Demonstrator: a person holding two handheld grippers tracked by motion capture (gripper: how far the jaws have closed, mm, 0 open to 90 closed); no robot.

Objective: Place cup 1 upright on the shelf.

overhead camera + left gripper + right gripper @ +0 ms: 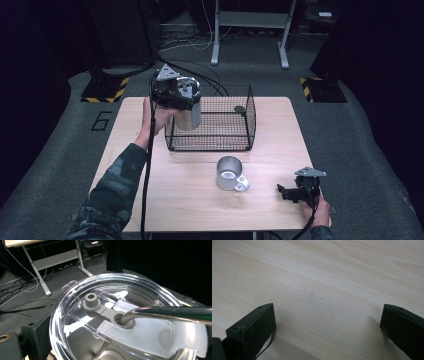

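A steel tumbler [190, 120] with a clear lid [82, 322] hangs over the left end of a black wire basket [235, 142]. My left gripper [184, 100] is shut on its upper part, held up by a hand in a camouflage sleeve. In the left gripper view a grey stopper [92, 302] and a metal straw [170, 313] sit in the lid. A steel mug [229, 173] with a handle stands on the table in front of the basket. My right gripper [284, 192] [327, 325] rests low at the table's front right, open, with bare wood between its jaws.
The wooden table [190, 200] carries the basket at its far middle. A small dark round object [240, 109] lies inside the basket at its right rear. Beyond the table are a grey floor, cables and a white desk frame [250, 30].
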